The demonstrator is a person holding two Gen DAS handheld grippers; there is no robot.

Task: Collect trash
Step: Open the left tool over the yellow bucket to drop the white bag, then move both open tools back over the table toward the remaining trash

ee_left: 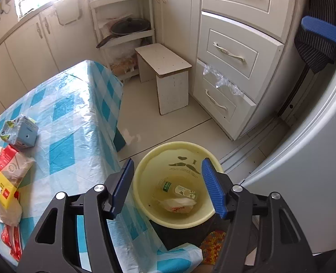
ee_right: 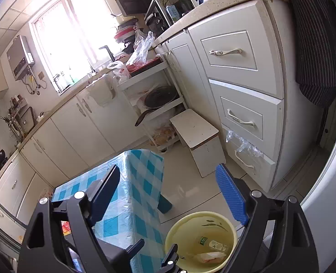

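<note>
Two wrappers (ee_left: 6, 175) left on table (ee_left: 77, 122) – stool (ee_left: 165, 72) beyond bin (ee_left: 174, 182)

L gripper (ee_left: 168, 187) hangs over yellow bin (ee_left: 145, 175), jaws apart w/ nothing between them. Inside bin: small bottle (ee_left: 179, 190) lying flat, crumpled wrapper (ee_left: 177, 204) just below it. Table (ee_left: 77, 113) w/ blue-check cloth sits beside bin at left; on it a grey-green carton (ee_left: 22, 132) and red-yellow packets (ee_left: 6, 179) near left edge. White stool (ee_left: 165, 68) by drawers (ee_left: 231, 52).
</note>
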